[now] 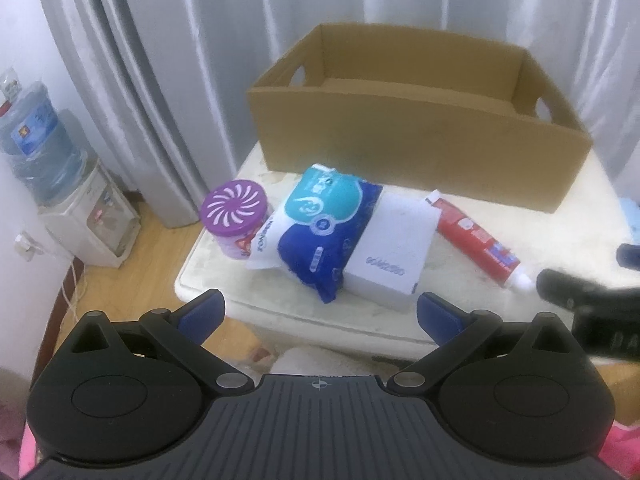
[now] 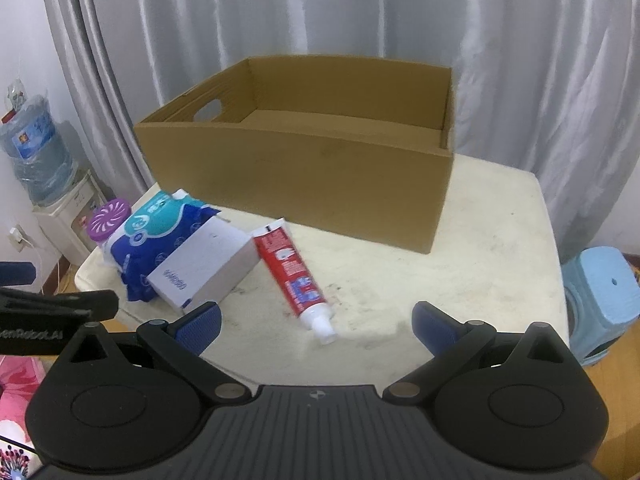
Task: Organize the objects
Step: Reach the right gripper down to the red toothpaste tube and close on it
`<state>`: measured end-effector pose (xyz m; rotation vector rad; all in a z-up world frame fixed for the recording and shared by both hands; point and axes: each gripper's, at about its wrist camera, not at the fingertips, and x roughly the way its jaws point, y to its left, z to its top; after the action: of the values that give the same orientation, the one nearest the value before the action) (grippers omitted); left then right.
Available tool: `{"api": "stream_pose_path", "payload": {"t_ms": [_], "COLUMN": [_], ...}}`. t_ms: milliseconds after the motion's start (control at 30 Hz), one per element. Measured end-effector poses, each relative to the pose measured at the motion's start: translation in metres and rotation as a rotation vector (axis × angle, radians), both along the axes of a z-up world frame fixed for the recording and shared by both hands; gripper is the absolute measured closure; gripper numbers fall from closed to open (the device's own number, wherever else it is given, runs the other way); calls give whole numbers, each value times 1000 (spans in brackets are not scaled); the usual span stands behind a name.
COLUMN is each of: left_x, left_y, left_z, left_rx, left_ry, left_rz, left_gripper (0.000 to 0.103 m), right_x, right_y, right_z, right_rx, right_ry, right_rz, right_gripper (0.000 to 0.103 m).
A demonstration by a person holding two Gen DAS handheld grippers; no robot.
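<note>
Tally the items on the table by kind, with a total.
Cardboard box: 1
Purple-lidded round container: 1
Blue wipes pack: 1
White box: 1
Red toothpaste tube: 1
Total: 5

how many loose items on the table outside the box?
4. Purple-lidded jar at the left edge, blue tissue pack beside it, white carton next, red toothpaste tube rightmost. The cardboard box looks empty, though its near floor is hidden.
</note>
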<state>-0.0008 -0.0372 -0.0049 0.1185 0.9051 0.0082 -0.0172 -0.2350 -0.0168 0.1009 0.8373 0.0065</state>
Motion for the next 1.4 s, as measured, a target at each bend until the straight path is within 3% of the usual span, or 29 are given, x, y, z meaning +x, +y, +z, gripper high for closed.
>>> {"api": "stream_pose_path", "payload": {"t_ms": [233, 567, 733, 833, 1000, 1067, 1400], "left_x": [-1, 11, 19, 24, 29, 31, 28], "left_y": [-18, -47, -57, -64, -66, -65, -58], "left_z": [-11, -22, -35, -41, -45, -47, -50], "left_rx": [-32, -99, -128, -145, -180, -193, -251], "left_ry": [-11, -51, 2, 38, 56, 63, 108], "left_rz": [-117, -270, -327, -367, -376, -369, -359], "left_gripper": [1, 6, 14, 26, 31, 32, 32], "right_x": [22, 72, 95, 103, 112, 113, 102], "right_y": [-33, -26, -17, -12, -12, -12, -17], "right_z": [-2, -23, -46, -55, -63, -63, -63], "right_rx": [59, 90, 116, 111, 106, 120, 180], "right_ry": [15, 108, 201, 244, 278, 284, 336], "right_rz": [21, 154, 202, 229, 239, 249, 218], "right_gripper": [1, 22, 38, 44, 57, 69, 73]}}
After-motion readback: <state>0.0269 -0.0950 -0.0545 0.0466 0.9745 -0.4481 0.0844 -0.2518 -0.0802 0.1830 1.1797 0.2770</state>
